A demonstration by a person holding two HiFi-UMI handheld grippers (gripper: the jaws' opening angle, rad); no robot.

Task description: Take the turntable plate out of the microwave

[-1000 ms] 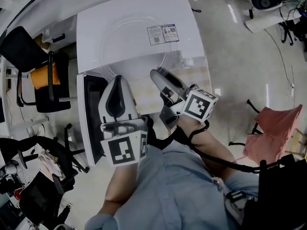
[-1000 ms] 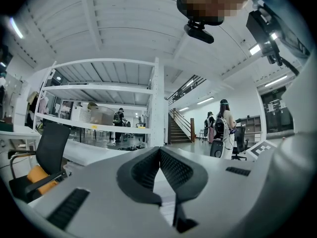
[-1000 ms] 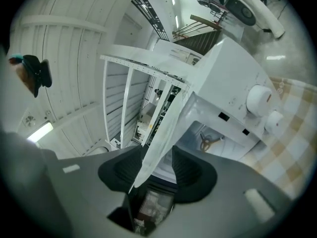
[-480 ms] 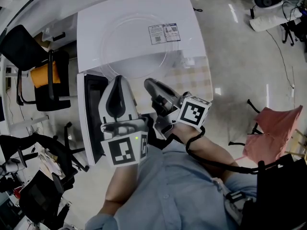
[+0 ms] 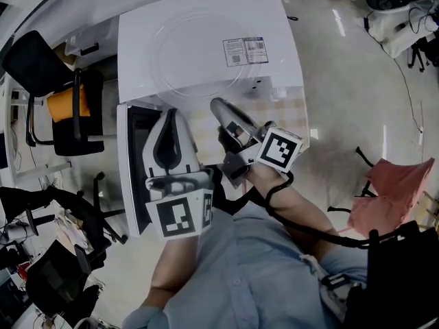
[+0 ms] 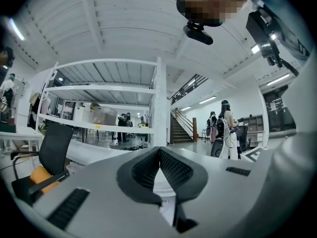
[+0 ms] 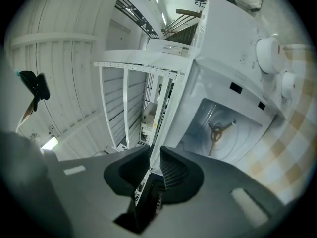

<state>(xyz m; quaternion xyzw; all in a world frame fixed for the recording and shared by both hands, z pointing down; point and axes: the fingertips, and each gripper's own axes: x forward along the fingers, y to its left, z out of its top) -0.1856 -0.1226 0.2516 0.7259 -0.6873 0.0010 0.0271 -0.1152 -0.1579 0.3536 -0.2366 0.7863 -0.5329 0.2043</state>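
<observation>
The right gripper [image 7: 154, 157] is clenched on a thin pale rim that runs edge-on between its pads. In the head view its tips sit at the near edge of the turntable plate [image 5: 195, 50], so the rim appears to be the plate's. The clear glass plate lies flat on top of the white microwave [image 5: 274, 26], left of a sticker [image 5: 245, 50] and outside the cavity [image 7: 233, 118]. The left gripper [image 5: 170, 114] is closed on nothing, pads together, above the open door [image 5: 134, 177], which stands out toward the person at the microwave's left.

The microwave rests on a checked cloth [image 5: 285, 115], with a bare strip of cloth showing along its near right side. To the right lies open pale floor [image 5: 357, 94]. To the left a black chair [image 5: 51, 74] with an orange cushion [image 5: 65, 108] stands close by the door.

Only the right gripper view looks into the cavity: a bare roller ring [image 7: 216, 133] and two knobs [image 7: 271, 53] beside it. Only the left gripper view shows the far room: white shelving [image 6: 109, 90], stairs [image 6: 181, 128] and standing people [image 6: 225, 128].
</observation>
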